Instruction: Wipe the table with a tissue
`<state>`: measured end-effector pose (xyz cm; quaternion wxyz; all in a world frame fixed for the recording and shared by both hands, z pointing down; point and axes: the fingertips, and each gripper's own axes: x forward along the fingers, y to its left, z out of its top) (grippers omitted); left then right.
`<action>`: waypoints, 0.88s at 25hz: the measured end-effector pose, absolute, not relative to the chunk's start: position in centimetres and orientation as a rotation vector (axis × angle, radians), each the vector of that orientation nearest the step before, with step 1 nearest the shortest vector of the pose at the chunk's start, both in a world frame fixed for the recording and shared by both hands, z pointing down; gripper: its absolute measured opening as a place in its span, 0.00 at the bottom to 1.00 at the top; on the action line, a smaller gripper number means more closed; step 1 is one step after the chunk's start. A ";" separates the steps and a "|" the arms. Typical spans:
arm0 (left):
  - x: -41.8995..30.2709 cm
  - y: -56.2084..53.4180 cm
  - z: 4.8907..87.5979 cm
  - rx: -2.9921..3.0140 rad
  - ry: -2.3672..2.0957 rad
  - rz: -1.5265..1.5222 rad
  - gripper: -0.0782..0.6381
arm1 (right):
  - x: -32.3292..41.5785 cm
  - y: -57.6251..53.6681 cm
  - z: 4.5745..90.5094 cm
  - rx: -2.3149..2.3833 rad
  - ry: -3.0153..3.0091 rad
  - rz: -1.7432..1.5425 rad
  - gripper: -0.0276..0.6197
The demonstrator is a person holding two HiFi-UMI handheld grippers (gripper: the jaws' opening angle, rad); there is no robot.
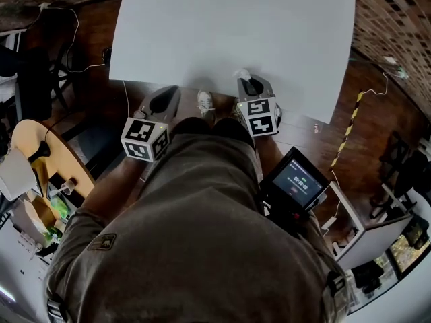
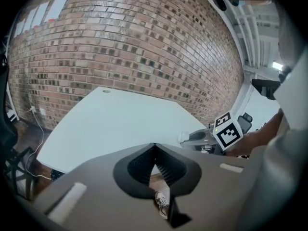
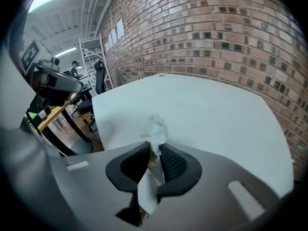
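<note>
The white table point(image 1: 229, 32) fills the upper middle of the head view, with both grippers at its near edge. A crumpled white tissue point(image 3: 156, 131) is pinched in my right gripper point(image 3: 154, 150), with a tuft sticking out past the tips and a strip hanging below. In the head view the right gripper point(image 1: 247, 84) holds the tissue point(image 1: 241, 75) just over the table's near edge. The left gripper point(image 2: 154, 154) is shut with nothing in it. It hovers off the edge, over the floor, in the head view's left gripper point(image 1: 161, 99) spot. Bare tabletop point(image 3: 207, 109) lies ahead.
A brick wall point(image 2: 134, 42) stands behind the table. A round wooden desk point(image 1: 47, 153) with clutter is at the left, and white furniture point(image 1: 363, 234) at the right. Cables point(image 1: 377, 93) run over the dark floor. The person's shoe point(image 1: 205, 103) is between the grippers.
</note>
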<state>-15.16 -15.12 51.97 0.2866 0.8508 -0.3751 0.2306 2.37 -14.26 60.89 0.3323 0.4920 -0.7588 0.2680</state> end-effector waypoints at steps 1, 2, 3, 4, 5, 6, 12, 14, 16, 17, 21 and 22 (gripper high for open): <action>-15.0 -15.2 52.0 2.277 -0.998 0.613 0.11 | 3.3 -14.2 60.9 1.313 -1.962 0.704 0.14; -14.9 -15.3 51.9 2.278 -0.995 0.610 0.11 | 4.1 -14.2 61.0 1.335 -1.946 0.706 0.14; -14.7 -15.4 51.9 2.280 -0.992 0.608 0.11 | 4.7 -14.2 61.0 1.351 -1.933 0.708 0.14; -14.7 -15.5 51.9 2.281 -0.990 0.606 0.11 | 4.9 -14.1 61.1 1.359 -1.924 0.711 0.14; -14.6 -15.6 51.9 2.282 -0.990 0.604 0.11 | 4.9 -14.1 61.0 1.360 -1.920 0.714 0.14; -14.7 -15.7 51.8 2.283 -0.991 0.602 0.11 | 4.5 -14.1 61.0 1.357 -1.924 0.717 0.14; -16.2 -15.8 51.7 2.275 -1.015 0.600 0.11 | -1.0 -13.8 60.8 1.249 -2.023 0.722 0.14; -16.6 -15.8 51.8 2.272 -1.017 0.602 0.11 | -2.4 -13.7 60.8 1.216 -2.044 0.720 0.14; -16.8 -15.7 51.9 2.274 -1.014 0.602 0.11 | -2.8 -13.6 60.9 1.211 -2.049 0.726 0.14; -16.9 -15.6 51.9 2.277 -1.012 0.601 0.11 | -2.8 -13.6 60.8 1.214 -2.050 0.731 0.14; -17.1 -15.3 51.5 2.295 -1.005 0.589 0.11 | -1.9 -13.4 60.4 1.247 -2.033 0.726 0.14; -17.0 -15.2 51.4 2.300 -1.002 0.582 0.11 | -1.4 -13.3 60.5 1.266 -2.019 0.726 0.14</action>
